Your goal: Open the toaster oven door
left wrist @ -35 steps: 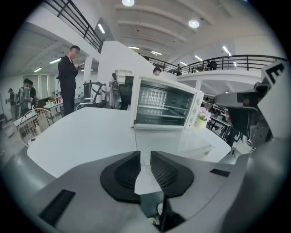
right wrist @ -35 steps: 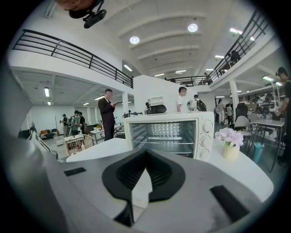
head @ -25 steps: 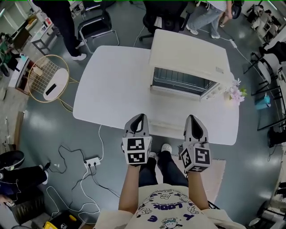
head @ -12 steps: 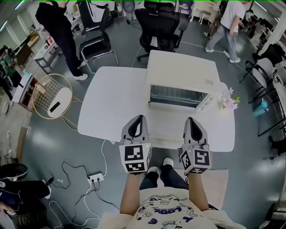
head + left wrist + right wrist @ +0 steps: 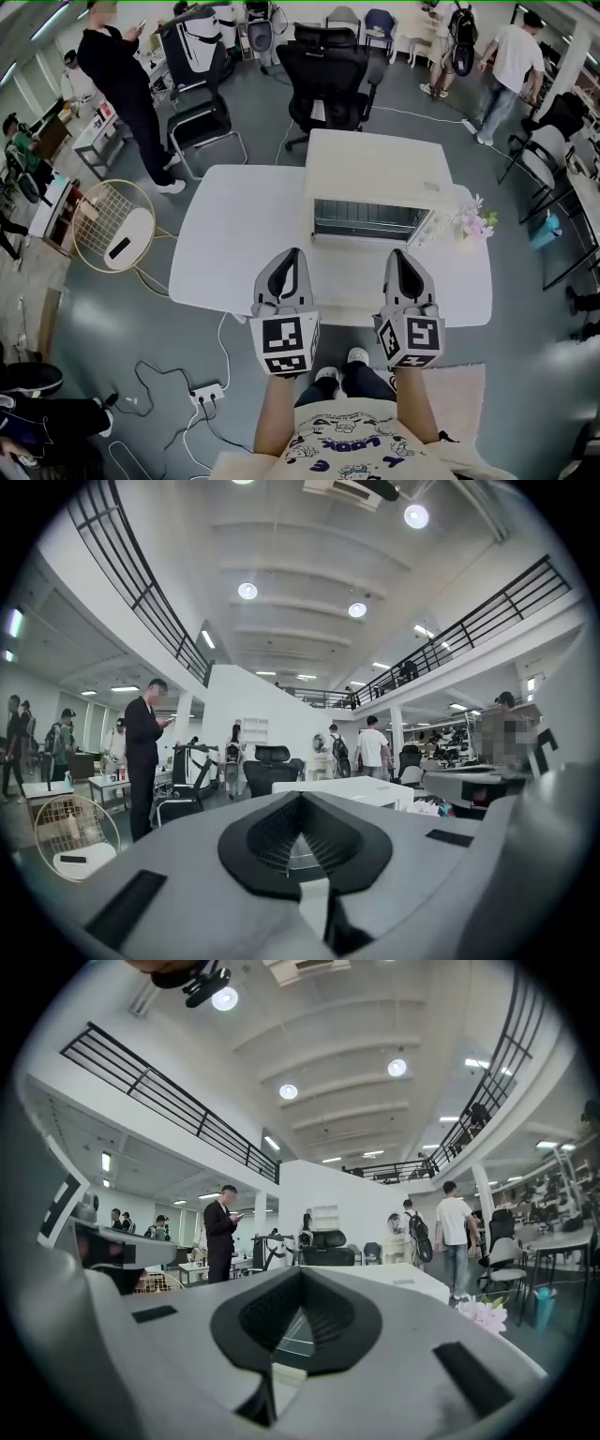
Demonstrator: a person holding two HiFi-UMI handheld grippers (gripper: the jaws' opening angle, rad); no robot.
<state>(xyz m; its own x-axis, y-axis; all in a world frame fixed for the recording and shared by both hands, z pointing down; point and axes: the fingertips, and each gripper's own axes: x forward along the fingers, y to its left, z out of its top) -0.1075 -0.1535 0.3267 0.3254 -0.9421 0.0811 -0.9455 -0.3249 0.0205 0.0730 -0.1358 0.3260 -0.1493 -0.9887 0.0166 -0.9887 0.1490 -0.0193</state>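
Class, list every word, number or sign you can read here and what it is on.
"LOOK": upside down on the person's shirt; the rest of the print is blurred.
Toaster oven: small label on top, too small to read.
Marker cubes: square patterns, no words.

The toaster oven looks matt cream; the table smooth, matt white.

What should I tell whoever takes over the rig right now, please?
Left gripper: shut, empty, tip over the near edge of the table.
Right gripper: shut, empty, level with the left one.
Oven: on the table ahead of both grippers, flowers at its right.
Done: nothing yet; the door looks closed.
Left to do: reach the door and pull it open.
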